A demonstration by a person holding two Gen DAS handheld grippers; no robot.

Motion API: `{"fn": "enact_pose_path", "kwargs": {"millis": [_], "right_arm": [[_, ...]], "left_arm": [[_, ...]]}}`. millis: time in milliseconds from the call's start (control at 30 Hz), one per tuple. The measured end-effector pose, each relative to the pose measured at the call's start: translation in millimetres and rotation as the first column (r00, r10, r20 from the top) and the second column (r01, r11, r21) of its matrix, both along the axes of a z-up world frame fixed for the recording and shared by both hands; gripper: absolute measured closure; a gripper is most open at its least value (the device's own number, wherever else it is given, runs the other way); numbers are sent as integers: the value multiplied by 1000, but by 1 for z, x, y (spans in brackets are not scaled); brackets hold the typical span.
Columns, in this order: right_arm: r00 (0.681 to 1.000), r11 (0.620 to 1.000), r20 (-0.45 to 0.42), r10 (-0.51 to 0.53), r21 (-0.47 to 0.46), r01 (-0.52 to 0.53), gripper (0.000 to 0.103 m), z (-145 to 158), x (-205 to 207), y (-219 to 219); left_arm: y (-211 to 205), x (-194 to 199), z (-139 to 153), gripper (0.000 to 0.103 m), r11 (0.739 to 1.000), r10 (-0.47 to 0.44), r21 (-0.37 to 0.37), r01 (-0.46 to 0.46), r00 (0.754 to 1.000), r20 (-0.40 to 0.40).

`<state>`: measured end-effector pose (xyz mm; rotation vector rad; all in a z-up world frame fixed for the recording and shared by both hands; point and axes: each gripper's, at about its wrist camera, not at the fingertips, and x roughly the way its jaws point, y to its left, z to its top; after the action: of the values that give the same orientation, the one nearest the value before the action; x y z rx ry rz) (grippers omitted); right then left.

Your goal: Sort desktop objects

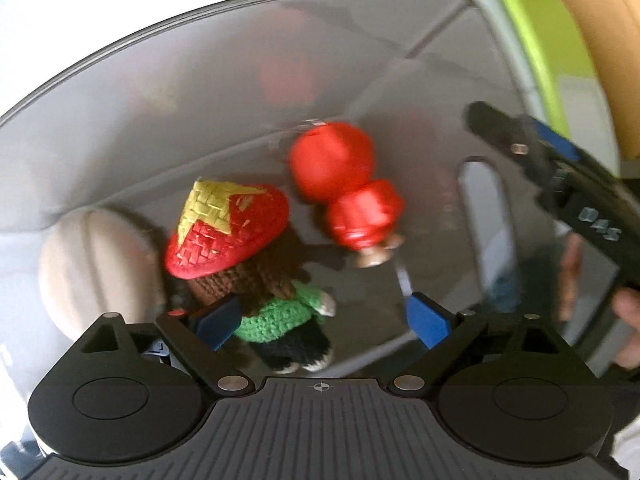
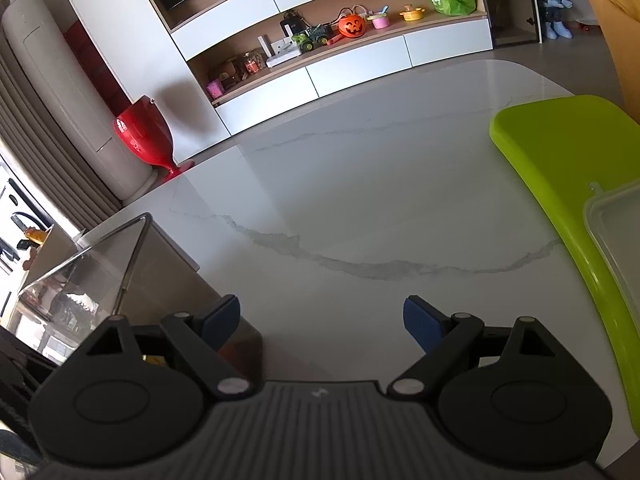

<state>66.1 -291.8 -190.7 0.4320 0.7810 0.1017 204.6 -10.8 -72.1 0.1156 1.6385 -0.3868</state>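
Crocheted yarn makes up the doll [image 1: 256,256], with a woven red-and-yellow cone hat, lying on a glossy grey tray [image 1: 200,92]. The left tongs [image 1: 324,322] hang over the doll, blue pads wide apart, gripping nothing. Right of the doll lies a smooth red figurine [image 1: 348,184]. Farther right, the right tongs [image 2: 322,320] read "045" and stand apart, empty, over the white marble worktop [image 2: 360,200] by a lime-green board [image 2: 560,148].

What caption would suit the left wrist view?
Open left tool above a grey bin holding a crocheted doll and a red figurine.
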Motion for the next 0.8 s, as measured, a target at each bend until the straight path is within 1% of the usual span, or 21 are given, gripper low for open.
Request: {"fn": "enact_pose_path", "kwargs": {"millis": [33, 133, 200, 233, 267, 333, 367, 400, 467, 533, 567, 600, 633, 667, 700, 733, 767, 800], "right_arm": [[1000, 1000, -1, 2, -4, -2, 13, 0, 0, 1], [1000, 1000, -9, 8, -10, -8, 13, -1, 1, 2], [1000, 1000, -11, 9, -2, -9, 13, -1, 2, 1], [1000, 1000, -1, 8, 9, -8, 14, 0, 1, -1], [1000, 1000, 28, -10, 23, 10, 14, 5, -1, -5], [993, 996, 95, -76, 63, 70, 14, 17, -13, -16], [988, 993, 126, -91, 92, 80, 14, 24, -22, -20], [982, 989, 155, -105, 121, 87, 11, 31, -30, -25], [977, 983, 203, -58, 180, 21, 5, 45, -48, -27], [974, 972, 224, 34, 221, -85, 4, 54, -63, -23], [972, 966, 222, 79, 225, -129, 4, 57, -67, -19], [970, 964, 209, 126, 205, -169, 9, 61, -71, -13], [969, 969, 188, 159, 159, -190, 14, 64, -72, -6], [971, 975, 166, 174, 112, -194, 27, 67, -72, 0], [973, 979, 147, 178, 76, -191, 35, 68, -71, 6], [975, 981, 128, 181, 40, -187, 36, 70, -70, 11], [976, 981, 112, 189, 26, -193, 38, 70, -67, 16], [976, 980, 95, 194, 16, -196, 41, 69, -63, 20]], "left_arm": [[7, 0, 0, 8, 1000, 15, 2, -15, 1000, -7], [29, 3, 1, 8, 997, 69, -36, -71, 997, -44], [43, 2, 14, 8, 991, 88, -99, -93, 995, -52], [51, 0, 24, 7, 986, 91, -136, -97, 995, -45], [59, -4, 38, 7, 981, 89, -172, -92, 996, -25], [78, -15, 68, 4, 974, 80, -216, -66, 995, 57], [86, -21, 83, 4, 973, 76, -227, -49, 991, 113], [95, -30, 98, 3, 973, 73, -230, -32, 983, 170], [124, -52, 124, 2, 973, 73, -231, -8, 959, 273], [152, -73, 149, 1, 969, 99, -245, -12, 933, 346], [169, -78, 152, 1, 966, 124, -258, -27, 921, 369], [177, -71, 155, 1, 961, 157, -273, -50, 910, 384], [182, -62, 160, 1, 953, 193, -291, -78, 900, 391], [195, -60, 161, 1, 943, 229, -316, -104, 892, 390], [213, -64, 159, 0, 928, 266, -350, -126, 884, 385], [219, -53, 157, 0, 912, 299, -384, -147, 878, 375], [219, -41, 146, 0, 896, 331, -411, -170, 872, 360], [220, -41, 123, 0, 879, 364, -433, -198, 867, 341]]}}
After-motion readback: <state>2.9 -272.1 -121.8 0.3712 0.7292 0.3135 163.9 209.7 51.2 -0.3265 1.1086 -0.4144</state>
